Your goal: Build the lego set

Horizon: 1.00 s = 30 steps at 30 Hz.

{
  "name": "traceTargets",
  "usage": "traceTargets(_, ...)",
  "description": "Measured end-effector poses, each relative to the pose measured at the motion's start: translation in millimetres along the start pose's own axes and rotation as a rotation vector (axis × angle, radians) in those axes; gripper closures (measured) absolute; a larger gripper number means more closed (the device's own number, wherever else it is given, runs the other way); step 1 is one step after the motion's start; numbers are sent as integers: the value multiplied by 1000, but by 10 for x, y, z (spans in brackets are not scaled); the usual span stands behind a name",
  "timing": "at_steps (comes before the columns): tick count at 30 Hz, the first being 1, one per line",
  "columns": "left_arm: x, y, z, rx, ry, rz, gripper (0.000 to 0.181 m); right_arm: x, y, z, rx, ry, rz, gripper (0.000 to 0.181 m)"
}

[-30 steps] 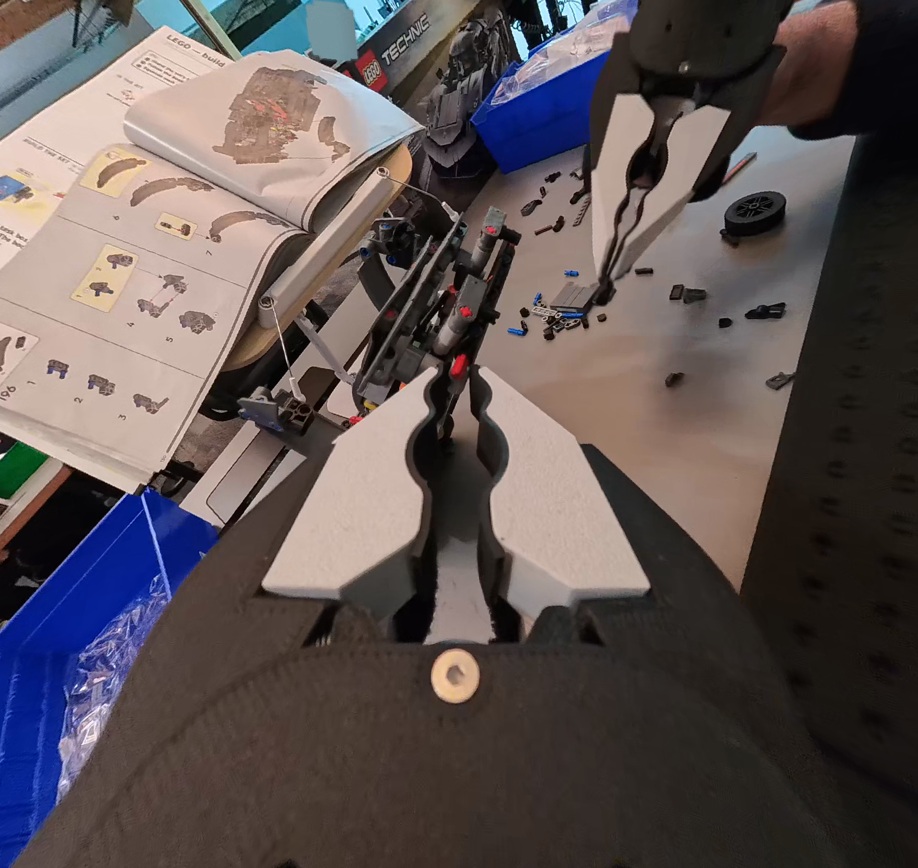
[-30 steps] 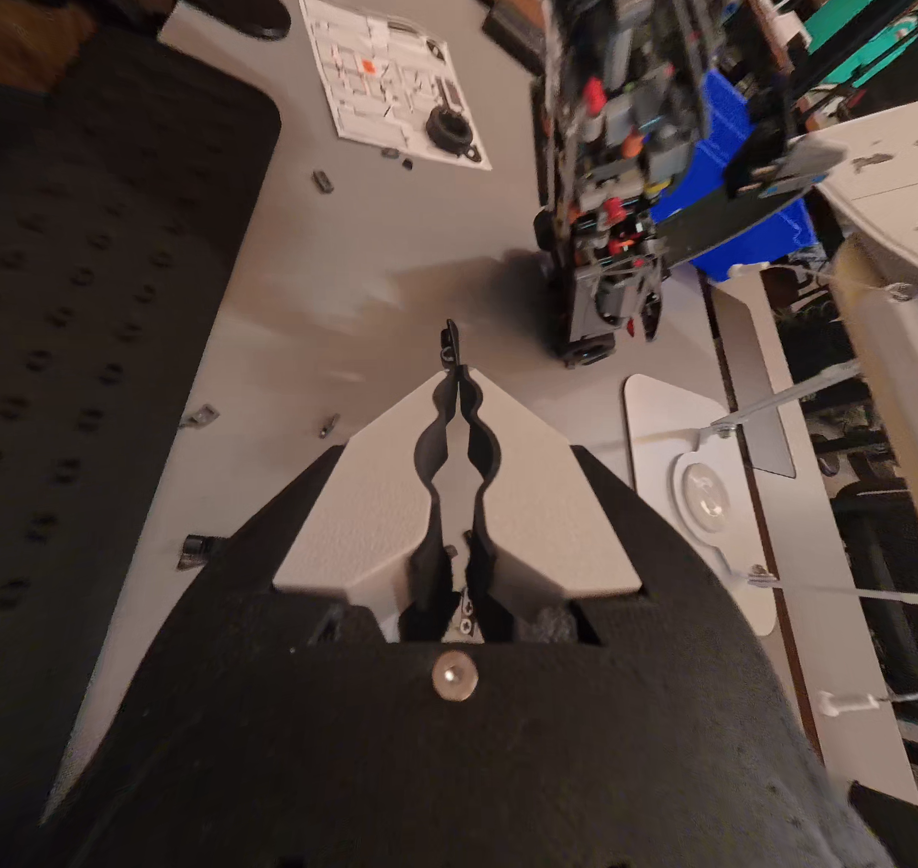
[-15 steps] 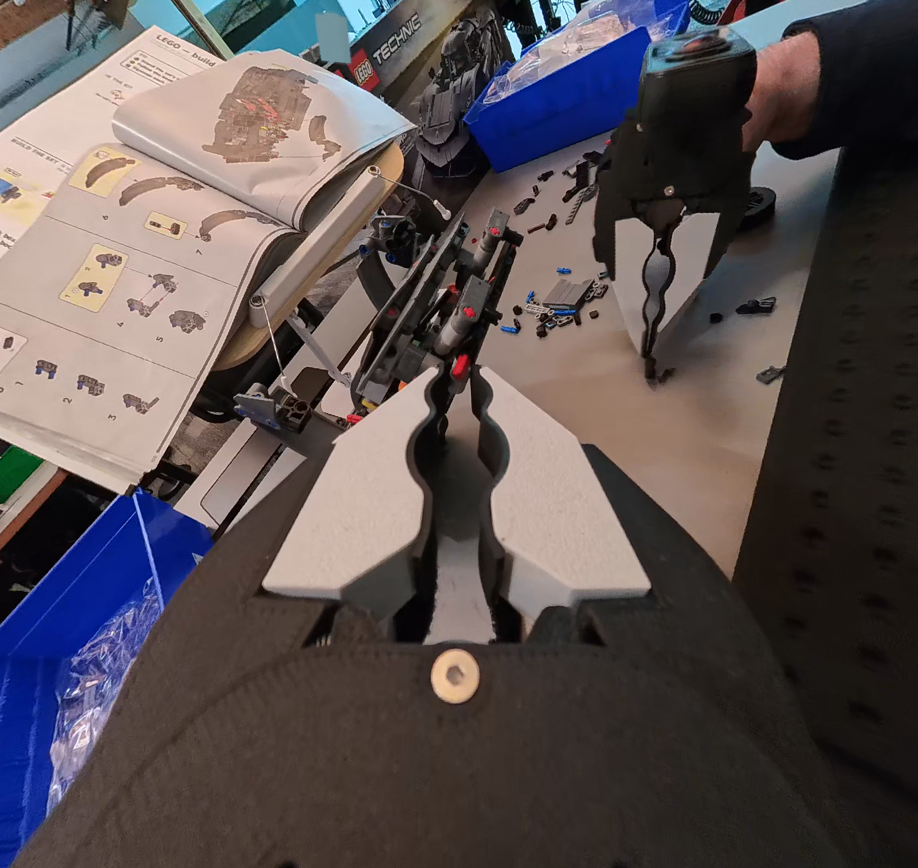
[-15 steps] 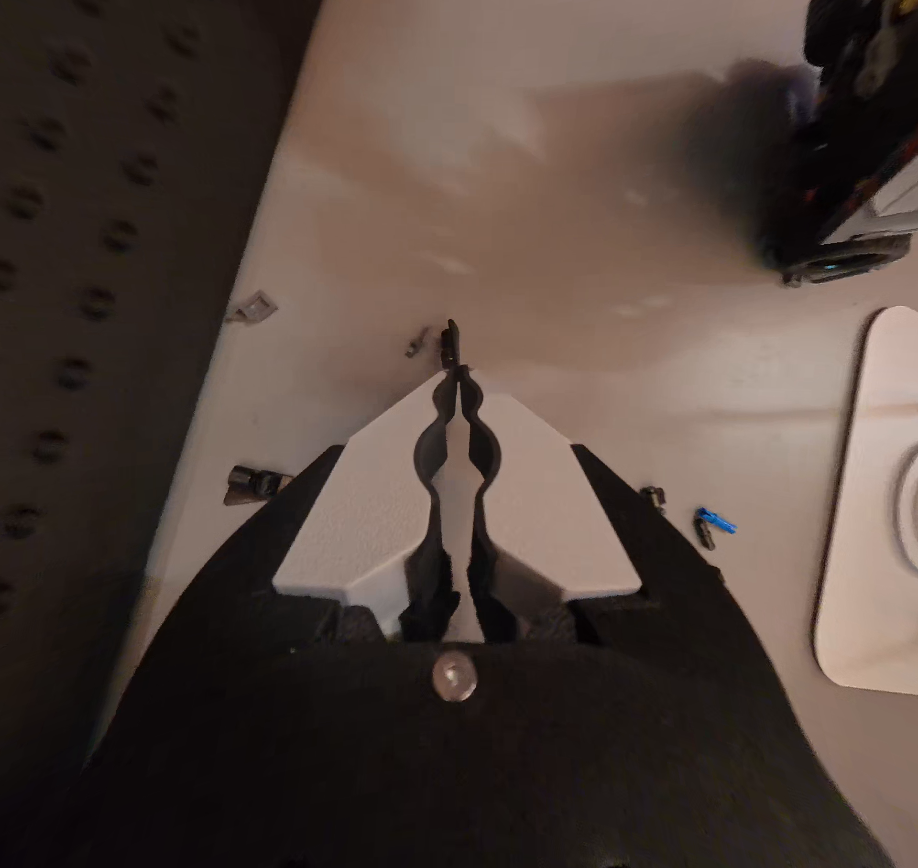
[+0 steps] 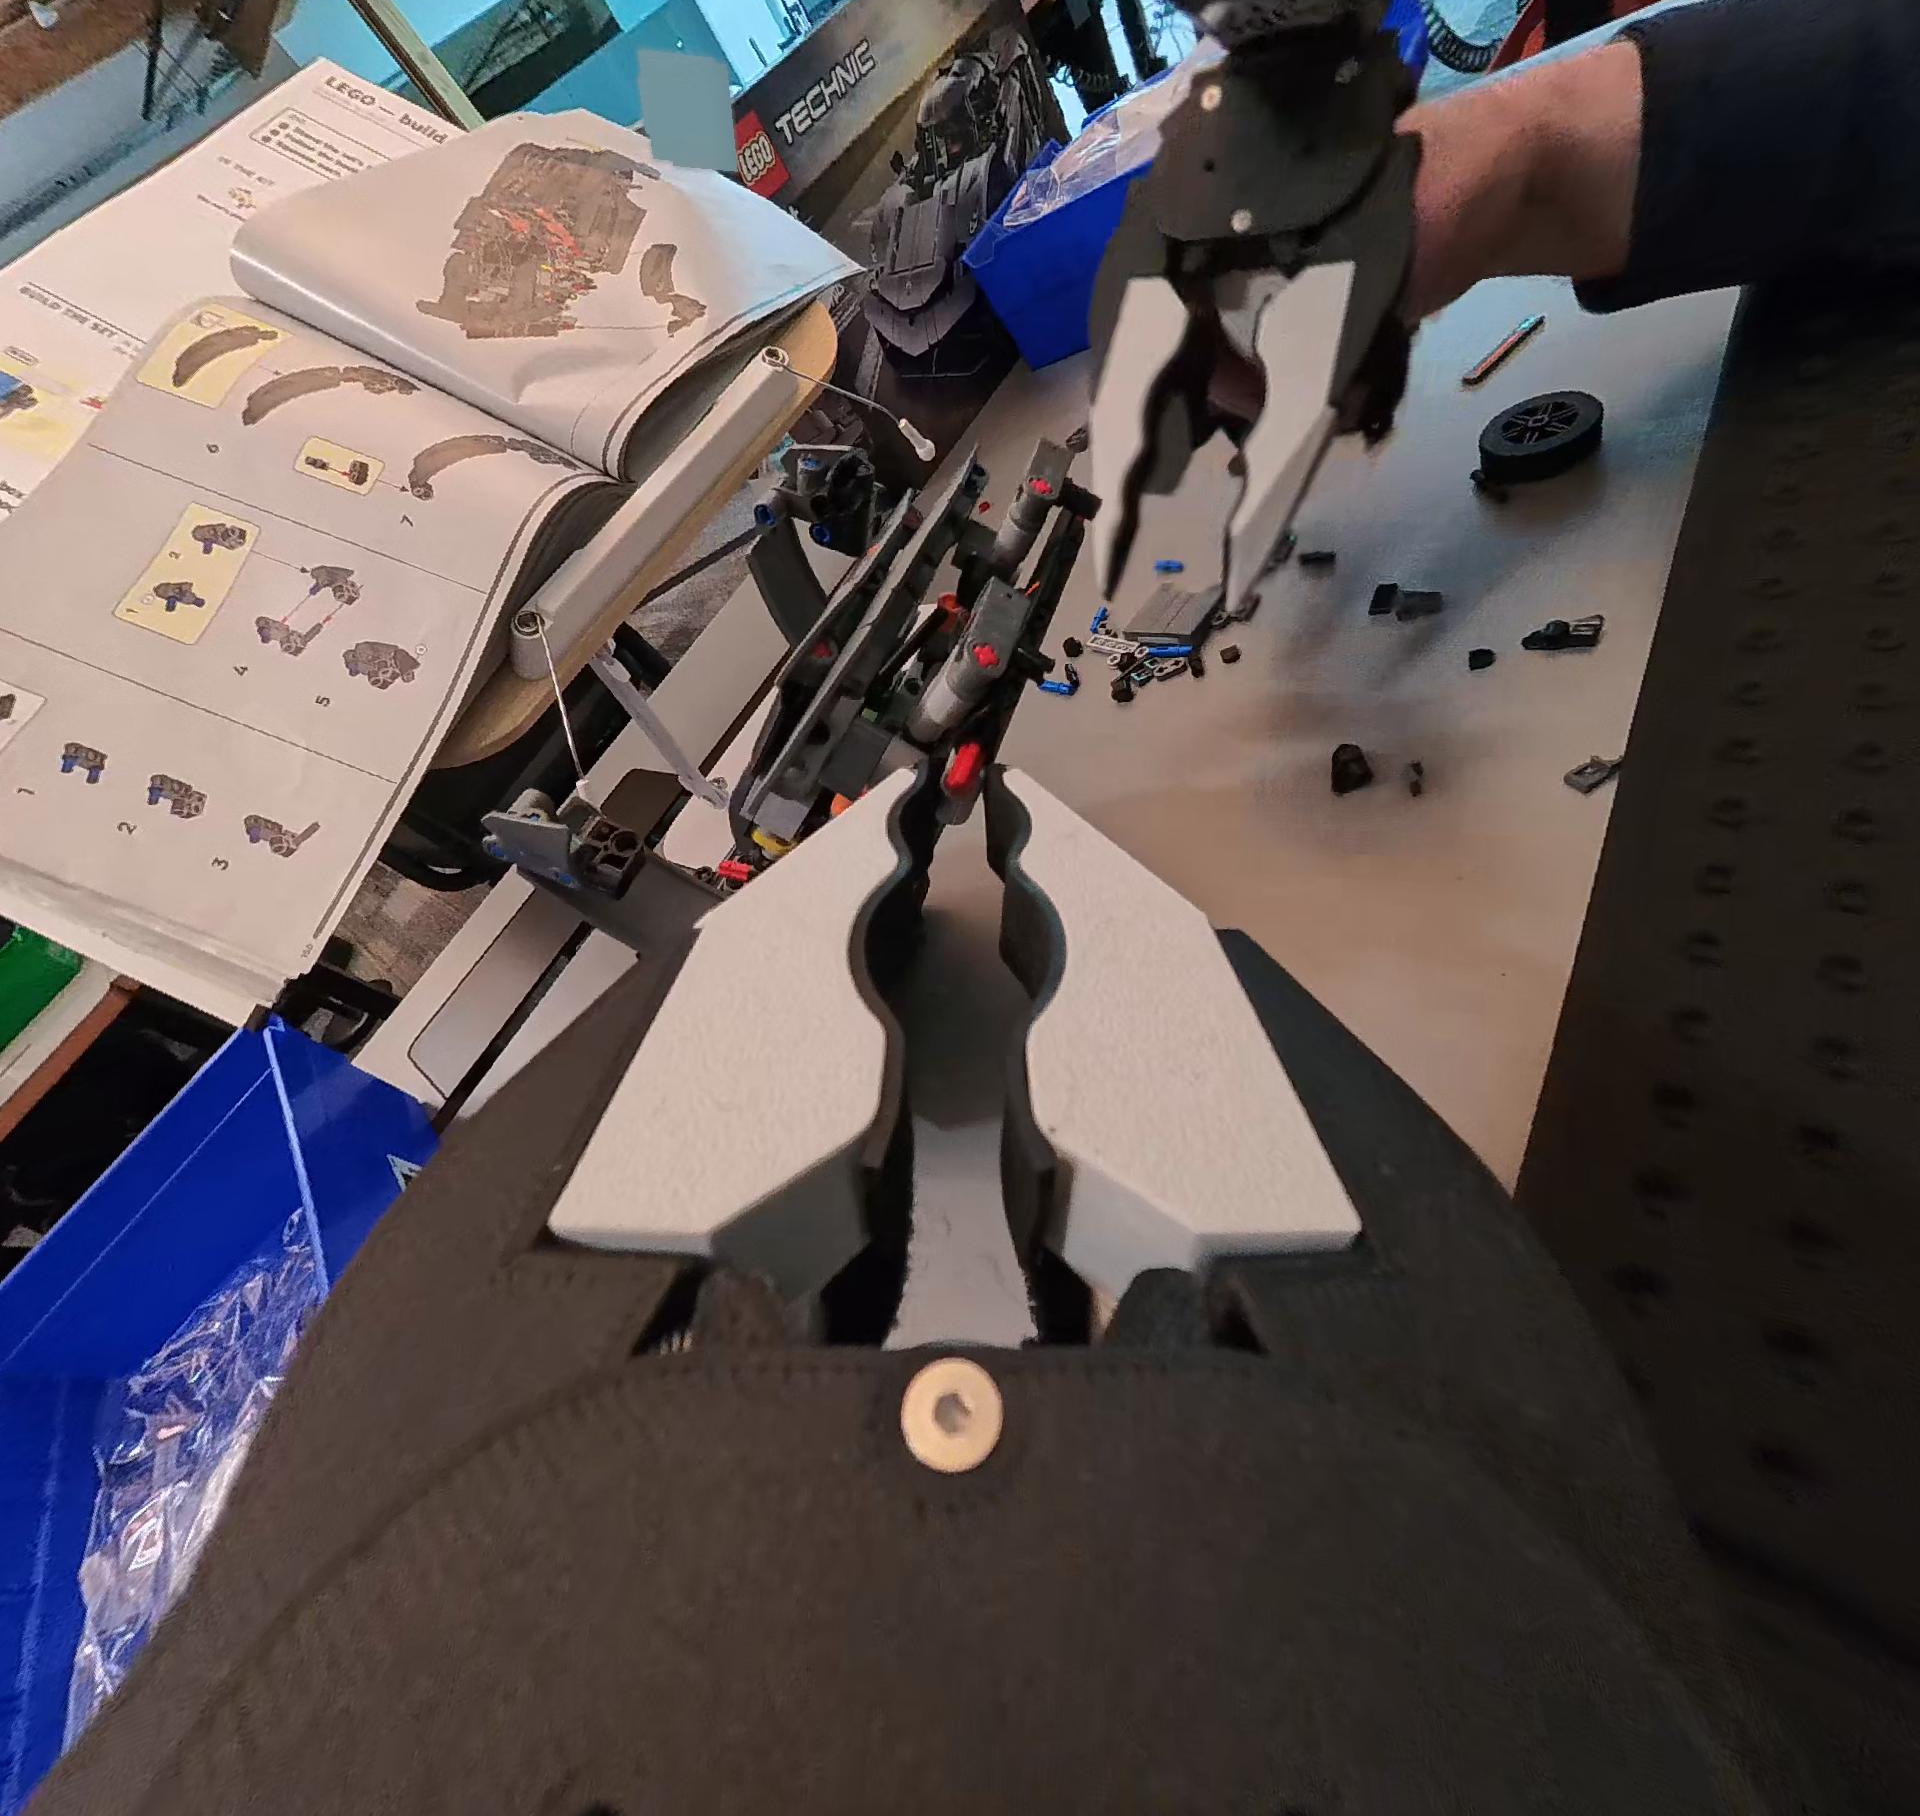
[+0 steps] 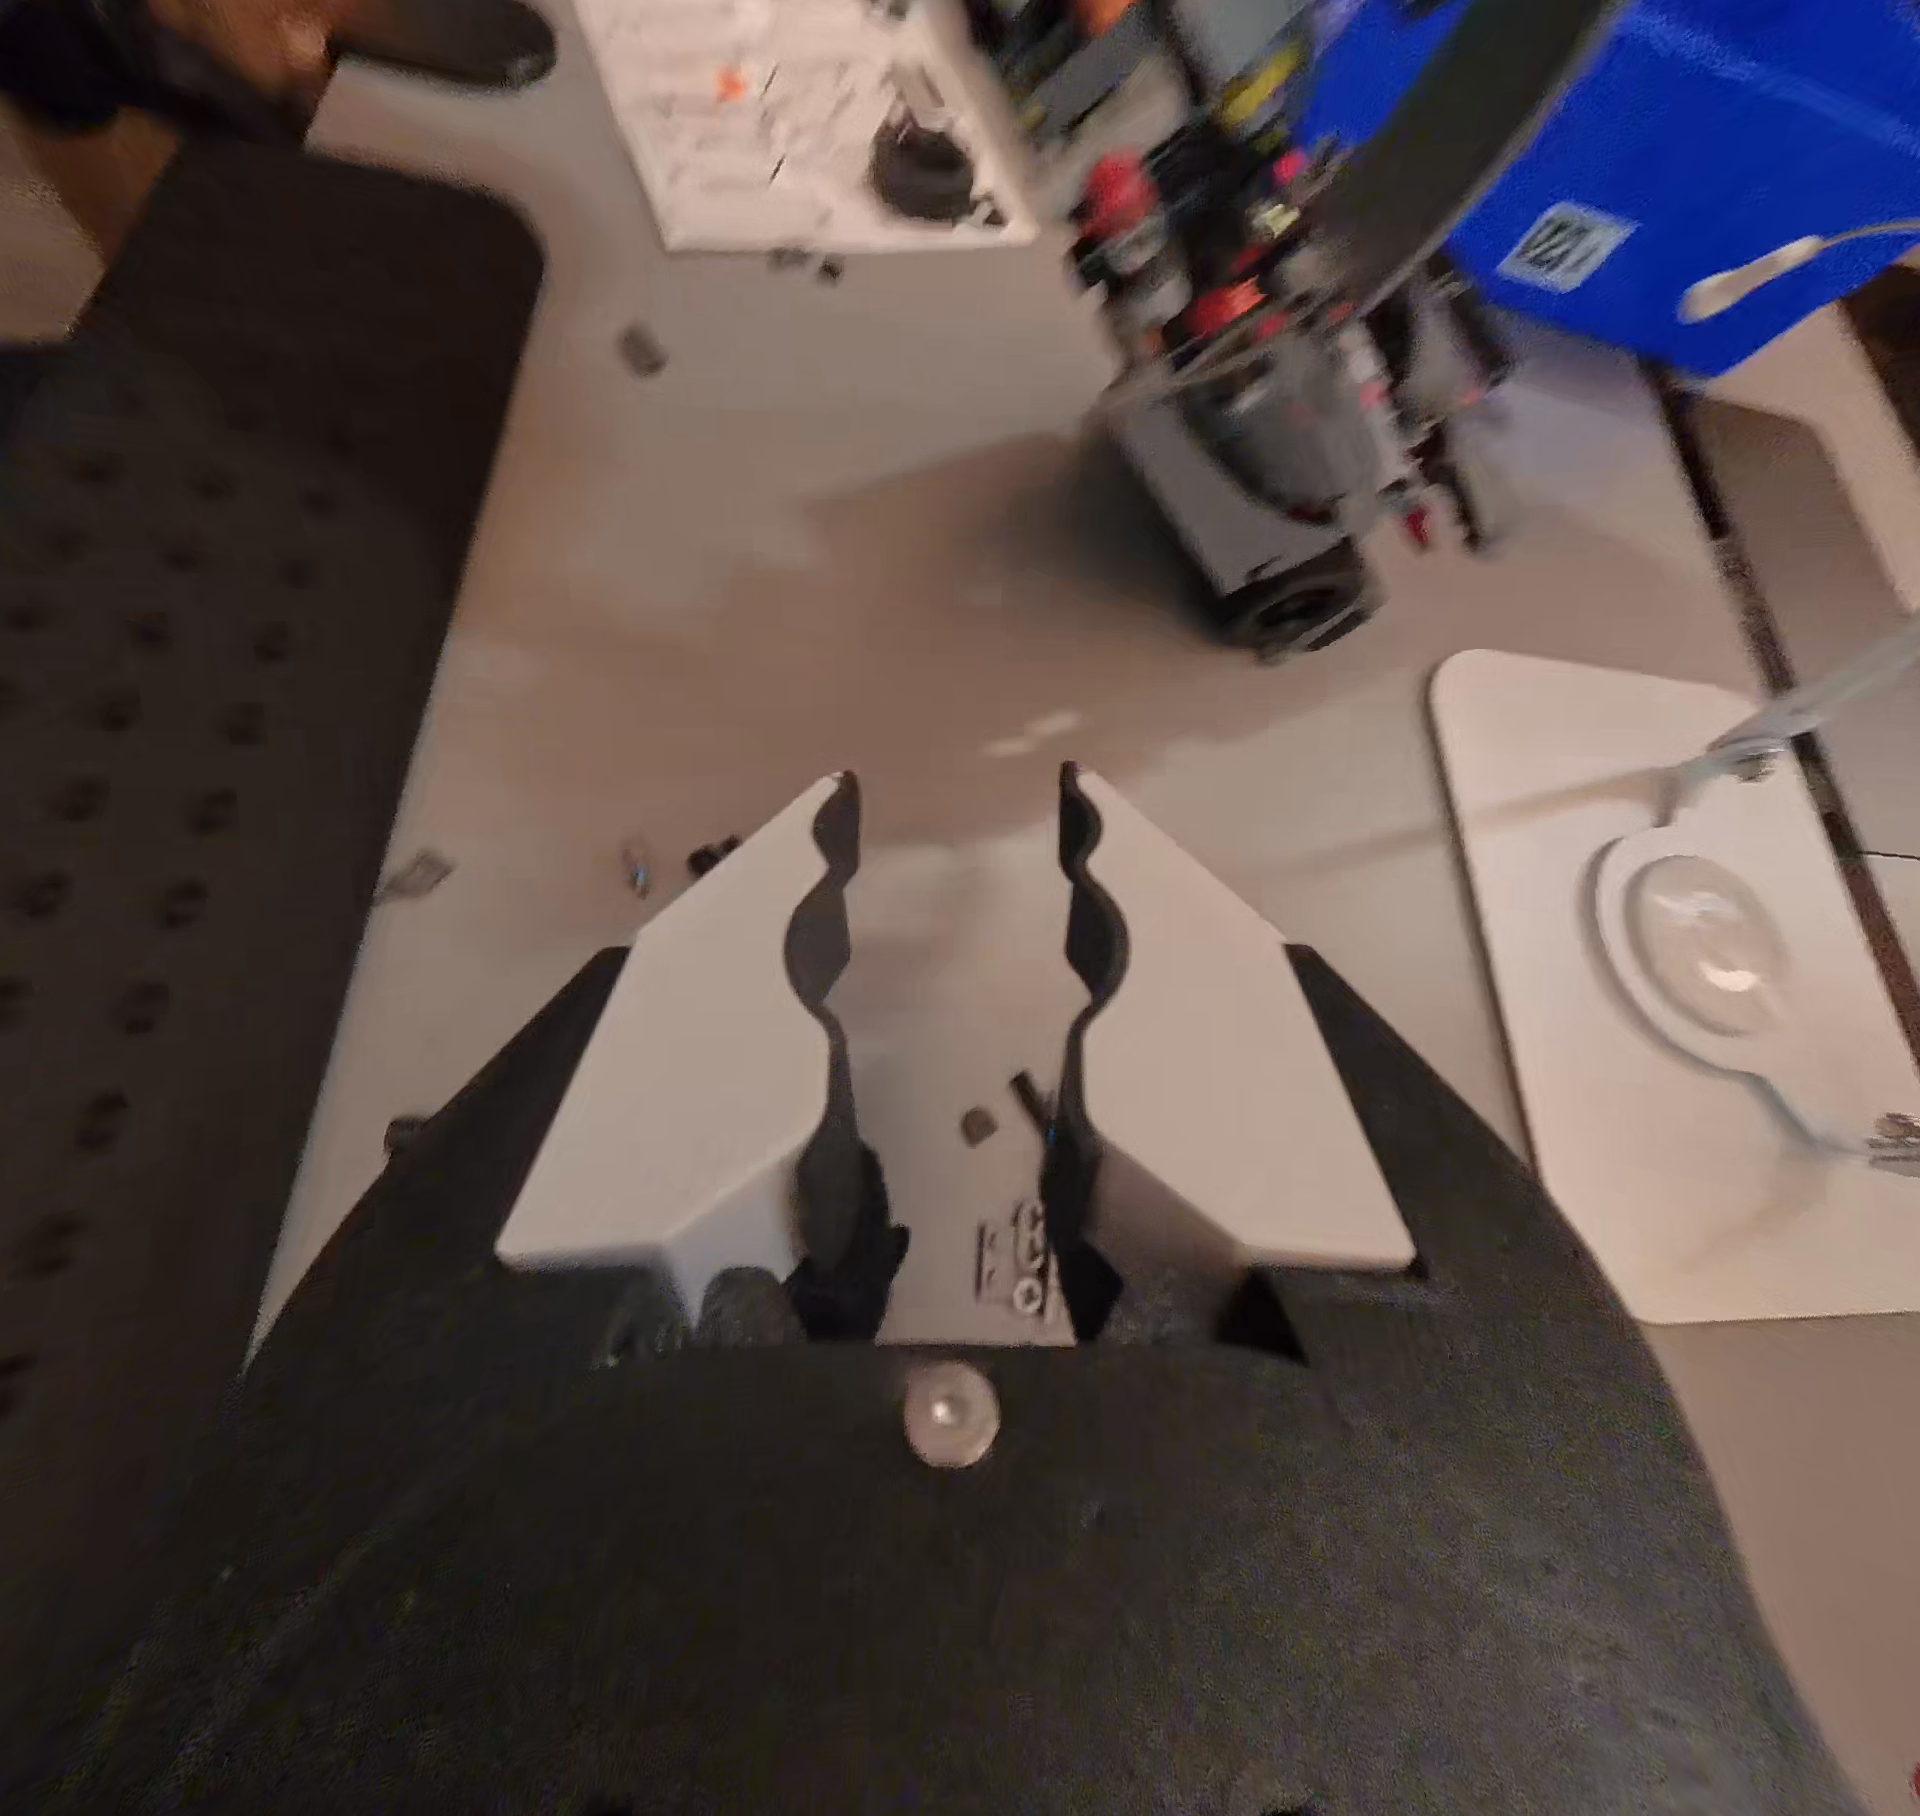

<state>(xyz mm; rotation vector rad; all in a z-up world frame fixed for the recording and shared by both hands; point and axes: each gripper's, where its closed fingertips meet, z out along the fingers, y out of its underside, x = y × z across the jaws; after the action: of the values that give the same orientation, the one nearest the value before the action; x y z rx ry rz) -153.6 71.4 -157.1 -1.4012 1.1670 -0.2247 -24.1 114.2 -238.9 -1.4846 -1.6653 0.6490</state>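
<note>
Two grippers over my grey table [image 5: 1351,935].
Left gripper [image 5: 951,790] seemingly pinches the dark half-built lego model [image 5: 914,623]; right gripper [image 6: 956,779] gapes wide, empty.

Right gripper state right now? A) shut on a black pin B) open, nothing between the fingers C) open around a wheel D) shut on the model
B: the right gripper has its fingers spread wide with only bare table showing through the gap; the model stands apart, ahead of it.
</note>
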Motion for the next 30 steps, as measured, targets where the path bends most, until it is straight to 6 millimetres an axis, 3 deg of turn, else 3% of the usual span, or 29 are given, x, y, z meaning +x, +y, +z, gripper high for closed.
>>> traceTargets(5, -2, 8, -12, 6, 7, -5, 175, 359, -499, -156, 178, 161, -22, 137)
traceTargets(8, -14, 4, -14, 6, 8, -7, 175, 469, -683, -124, 205, 189, -53, 138)
traceTargets(15, 9, 12, -16, 1, 16, -6, 175, 485, -952, 7, 276, 183, -103, 144)
traceTargets(19, 13, 16, -23, 0, 17, -3, 175, 536, -1116, 25, 342, 181, -68, 132)
traceTargets(22, 17, 20, -27, -4, 19, -1, 175, 572, -1144, 71, 333, 198, -84, 148)
traceTargets(30, -68, 17, -73, 13, -15, -33, 175, 522, -1087, 13, 335, 187, -144, 150)
